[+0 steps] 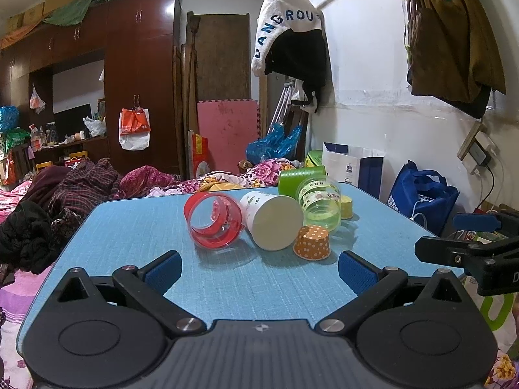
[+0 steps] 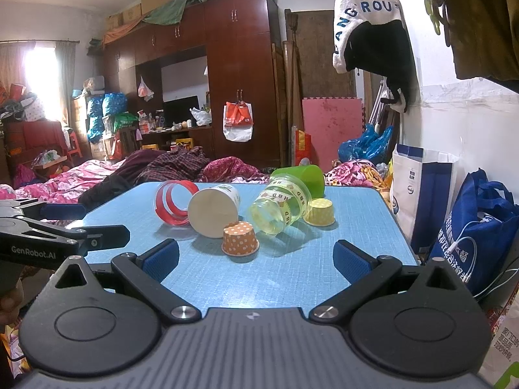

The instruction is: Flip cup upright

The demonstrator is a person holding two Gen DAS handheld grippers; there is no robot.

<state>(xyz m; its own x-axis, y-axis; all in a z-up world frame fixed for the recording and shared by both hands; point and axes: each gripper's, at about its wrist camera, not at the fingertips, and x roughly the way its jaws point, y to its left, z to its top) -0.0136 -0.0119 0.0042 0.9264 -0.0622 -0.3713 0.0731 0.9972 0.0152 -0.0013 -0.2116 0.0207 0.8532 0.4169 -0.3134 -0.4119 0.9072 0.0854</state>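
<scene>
Several cups lie in a cluster on the blue table [image 1: 136, 227] [image 2: 292, 278]. A clear cup with red bands [image 1: 212, 220] [image 2: 172, 206] and a white paper cup [image 1: 274, 220] [image 2: 214, 210] lie on their sides. A clear yellow-green cup [image 1: 319, 202] [image 2: 280, 209] and a green cup [image 1: 300, 176] [image 2: 300, 176] also lie tipped. An orange dotted cup [image 1: 312, 242] [image 2: 240, 238] and a yellow dotted cup [image 1: 346, 206] [image 2: 320, 212] stand upside down. My left gripper [image 1: 259, 270] is open and empty short of the cluster. My right gripper [image 2: 256, 261] is open and empty before the orange cup.
A bed with pink floral bedding [image 2: 97, 175] and dark clothes [image 1: 78, 184] lies left of and behind the table. White and blue bags [image 2: 421, 191] stand against the wall on the right. The other gripper shows at each view's edge [image 1: 467, 249] [image 2: 65, 236].
</scene>
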